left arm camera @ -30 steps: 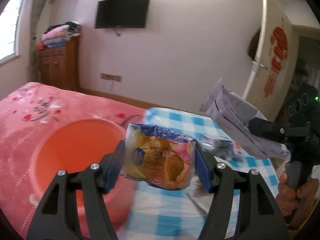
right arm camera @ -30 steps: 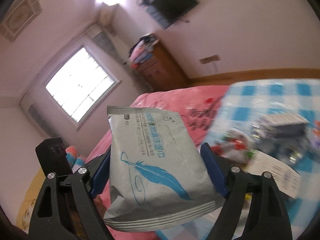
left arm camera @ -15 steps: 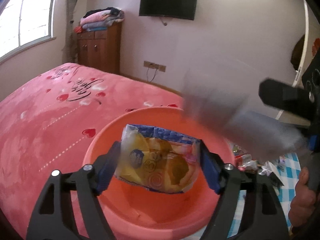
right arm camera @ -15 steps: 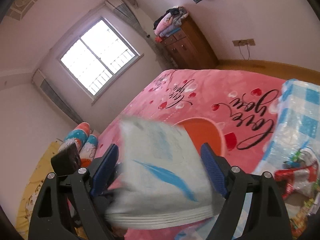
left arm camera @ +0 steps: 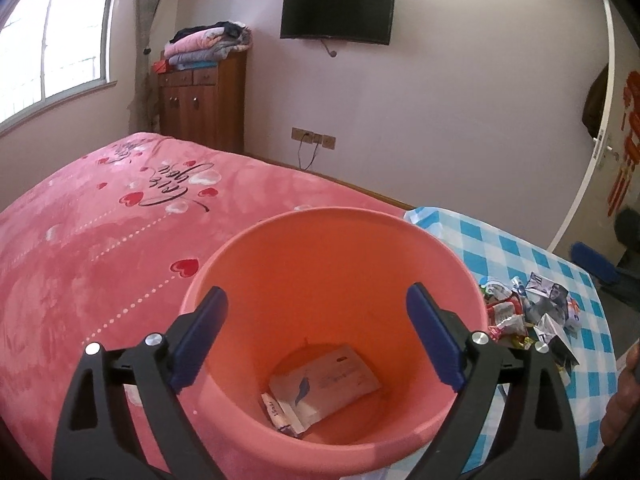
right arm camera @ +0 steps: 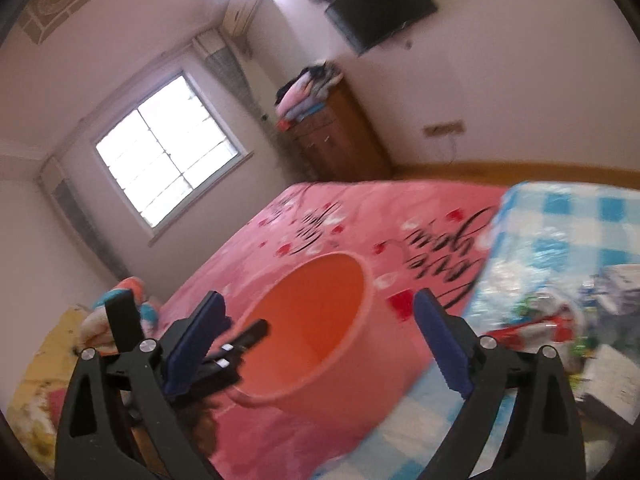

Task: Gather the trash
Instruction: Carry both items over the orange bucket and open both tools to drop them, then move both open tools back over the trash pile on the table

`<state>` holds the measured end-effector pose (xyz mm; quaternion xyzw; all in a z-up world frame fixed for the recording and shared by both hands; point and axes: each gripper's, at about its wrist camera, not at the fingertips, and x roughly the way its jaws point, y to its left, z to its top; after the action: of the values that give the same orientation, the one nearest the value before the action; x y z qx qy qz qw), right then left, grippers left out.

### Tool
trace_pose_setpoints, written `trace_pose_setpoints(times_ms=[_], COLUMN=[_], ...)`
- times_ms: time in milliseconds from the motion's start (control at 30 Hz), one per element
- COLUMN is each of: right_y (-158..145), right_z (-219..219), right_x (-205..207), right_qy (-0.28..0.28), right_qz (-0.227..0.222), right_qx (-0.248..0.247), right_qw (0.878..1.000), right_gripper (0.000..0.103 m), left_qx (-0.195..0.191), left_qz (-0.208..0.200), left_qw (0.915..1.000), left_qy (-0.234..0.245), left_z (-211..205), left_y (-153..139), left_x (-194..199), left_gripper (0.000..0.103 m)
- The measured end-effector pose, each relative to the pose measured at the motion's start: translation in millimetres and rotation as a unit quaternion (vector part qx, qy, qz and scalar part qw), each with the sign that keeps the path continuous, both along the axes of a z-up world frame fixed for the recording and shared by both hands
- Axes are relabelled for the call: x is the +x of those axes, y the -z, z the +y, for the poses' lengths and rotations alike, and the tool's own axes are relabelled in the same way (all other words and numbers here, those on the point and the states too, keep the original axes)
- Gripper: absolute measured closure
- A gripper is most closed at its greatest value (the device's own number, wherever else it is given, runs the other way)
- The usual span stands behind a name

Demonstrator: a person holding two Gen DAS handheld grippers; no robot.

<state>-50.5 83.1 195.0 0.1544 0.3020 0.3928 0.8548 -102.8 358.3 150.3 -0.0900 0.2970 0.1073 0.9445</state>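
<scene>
Now, the scene line by line, with clock directions read on each camera's picture.

Left gripper [left arm camera: 316,336]: its blue-padded tongs stand apart and are opening, with nothing between them; they hang over the mouth of the bucket.

Right gripper [right arm camera: 320,340]: its tongs are also apart and opening, with nothing gripped; this view is blurred.

Bucket [left arm camera: 400,240]: an orange-pink plastic bucket, upright on the bed, filling the lower centre of the left wrist view; in the right wrist view the bucket [right arm camera: 344,376] lies between the two fingers, at about 6 o'clock.

Wipes pack [left arm camera: 332,380]: a flat pale pack with a blue feather print, lying on the bucket's floor.

Snack wrapper [left arm camera: 280,410]: a smaller wrapper at about 8 o'clock of the wipes pack, touching it, partly tucked at the bucket's bottom; its print is too small to read.

Trash pile [left arm camera: 528,312]: crumpled wrappers and packets on the checked cloth, at 3 o'clock of the bucket and just beside its rim.

Checked cloth [left arm camera: 512,248]: blue and white, laid over the bed's right part.

Bedspread [left arm camera: 100,240]: pink with red hearts and black script, stretching from 9 to 12 o'clock of the bucket.

Person's hand [left arm camera: 624,400]: seen at the right edge, at 4 o'clock.

Cabinet [left arm camera: 204,108]: wooden, against the far wall at 11 o'clock, with folded bedding on top.

Television [left arm camera: 338,12]: dark, mounted on the wall at 12 o'clock.
</scene>
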Motion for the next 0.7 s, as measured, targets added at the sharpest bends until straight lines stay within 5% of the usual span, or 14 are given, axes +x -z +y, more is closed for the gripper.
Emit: trace_pose_setpoints(times_ms=[267,700], right_y=[26,71], right_z=[-51,-122], right_x=[-33,-41], right_qy=[0.072,0.134], right_qz=[-0.058,-0.066], right_qx=[-0.044,-0.034], right_qw=[0.995,0.988], right_gripper=[0.008,0.007], left_qx=[0.009,0.048], left_qz=[-0.033,-0.061], left_qw=[0.9992,0.9941], left_qy=[0.02,0.076], left_z=[-28,-112], left_y=[-7,-14], left_x=[-15,-28], left_gripper=[0.012,0.012])
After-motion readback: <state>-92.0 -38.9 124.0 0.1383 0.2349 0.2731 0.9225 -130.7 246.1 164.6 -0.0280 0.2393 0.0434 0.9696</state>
